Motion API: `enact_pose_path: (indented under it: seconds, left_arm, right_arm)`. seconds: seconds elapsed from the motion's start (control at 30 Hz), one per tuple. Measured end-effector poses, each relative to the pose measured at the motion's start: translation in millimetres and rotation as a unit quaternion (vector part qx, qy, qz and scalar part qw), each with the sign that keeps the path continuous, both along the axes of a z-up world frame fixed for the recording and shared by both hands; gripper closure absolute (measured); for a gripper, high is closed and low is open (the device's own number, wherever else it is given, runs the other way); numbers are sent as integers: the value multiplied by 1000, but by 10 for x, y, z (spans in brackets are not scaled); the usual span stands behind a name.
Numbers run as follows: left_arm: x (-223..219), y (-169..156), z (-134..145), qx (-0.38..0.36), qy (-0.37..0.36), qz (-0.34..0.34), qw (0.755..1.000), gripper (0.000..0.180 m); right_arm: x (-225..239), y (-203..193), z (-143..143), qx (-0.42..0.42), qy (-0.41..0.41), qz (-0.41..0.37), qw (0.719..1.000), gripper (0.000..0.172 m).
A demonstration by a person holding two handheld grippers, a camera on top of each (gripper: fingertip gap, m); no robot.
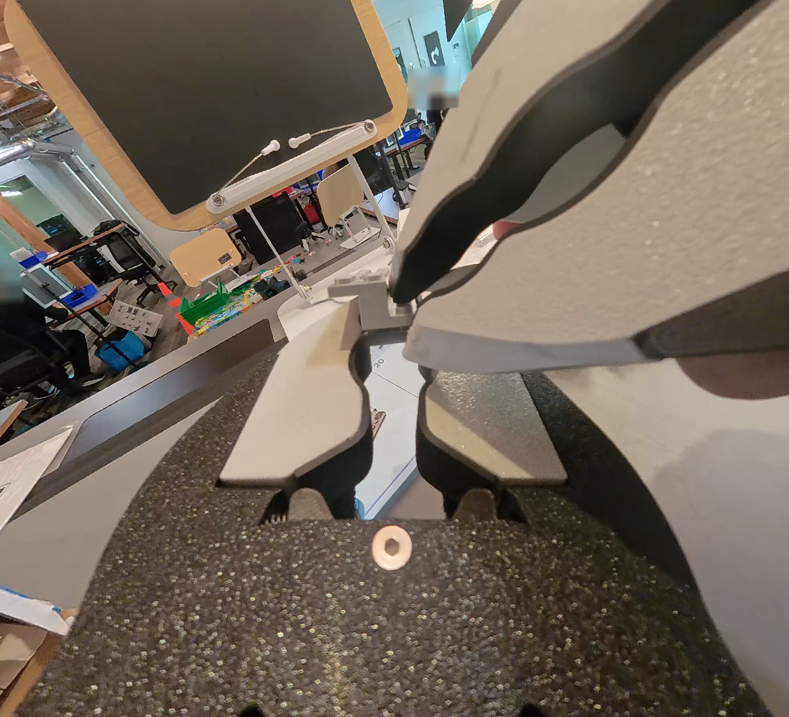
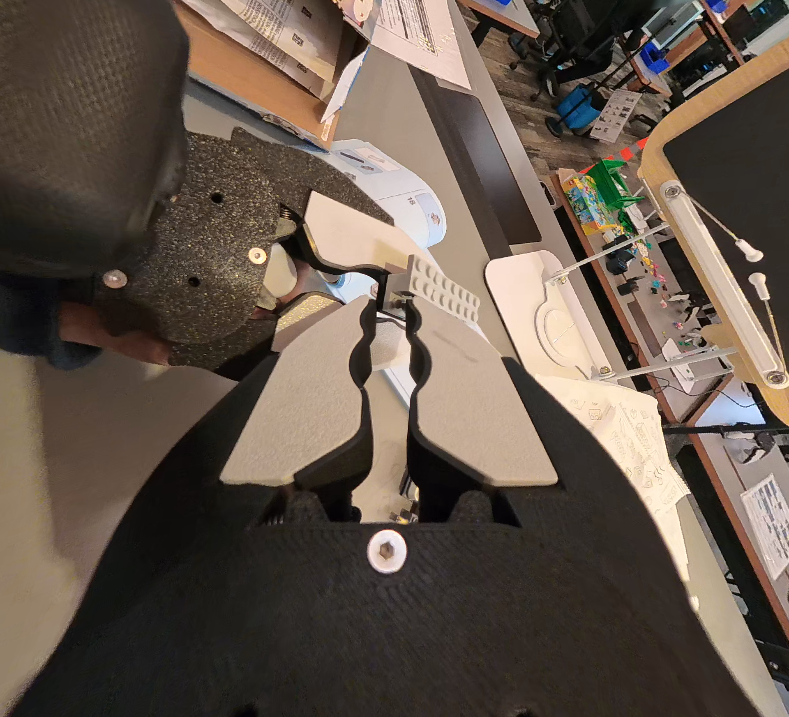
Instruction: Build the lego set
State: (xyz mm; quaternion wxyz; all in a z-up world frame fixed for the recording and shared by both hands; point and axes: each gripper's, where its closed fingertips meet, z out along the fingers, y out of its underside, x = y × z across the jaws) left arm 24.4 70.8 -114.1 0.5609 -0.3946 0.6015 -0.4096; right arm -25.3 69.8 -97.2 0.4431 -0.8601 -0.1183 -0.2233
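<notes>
My left gripper [image 1: 380,331] is shut on a grey brick assembly [image 1: 372,303] and holds it above the table. Its right finger is hidden behind the other gripper. In the right wrist view the assembly is a dark grey block [image 2: 395,282] with a long light grey studded plate [image 2: 446,291] on it, and the left gripper [image 2: 367,284] reaches in from the left. My right gripper [image 2: 392,310] meets the assembly's near end. Its fingertips [image 2: 413,312] are closed on a small grey piece [image 2: 397,303] there. In the left wrist view the right gripper [image 1: 405,300] comes down from the upper right.
A white stand base [image 2: 533,312] lies just beyond the bricks, carrying a black board with a wooden rim [image 1: 192,56]. An open instruction booklet [image 2: 401,201] lies under the grippers. A cardboard box [image 2: 256,86] and printed sheets sit at the far left, with a printed paper bag [image 2: 632,440] at the right. Spacing between my two grippers at the tips: around 5 cm.
</notes>
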Motion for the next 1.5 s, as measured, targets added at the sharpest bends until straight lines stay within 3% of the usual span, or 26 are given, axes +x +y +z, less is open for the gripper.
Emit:
enact_pose_path:
  seconds: [0.77,1.0,1.1,1.3,1.4,1.5]
  left_arm:
    - [-10,-114,-33,33,2,-18,999,162]
    - [-24,-108,45,-52,-11,-60,997,163]
    - [-23,-77,64,-108,-6,-90,990,162]
    - [-76,-89,171,-247,-2,-207,947,163]
    - [-188,-208,263,-323,12,-317,892,163]
    - [-266,-260,308,-381,26,-381,842,163]
  right_arm:
    - [-19,-111,-42,-40,-12,31,999,160]
    - [-47,-60,39,-5,-27,36,999,158]
    - [9,-108,85,1,-30,36,999,146]
    - [208,-242,227,47,-46,45,997,138]
    - [313,-258,227,79,-93,51,991,130]
    - [291,-245,203,113,-160,61,979,120]
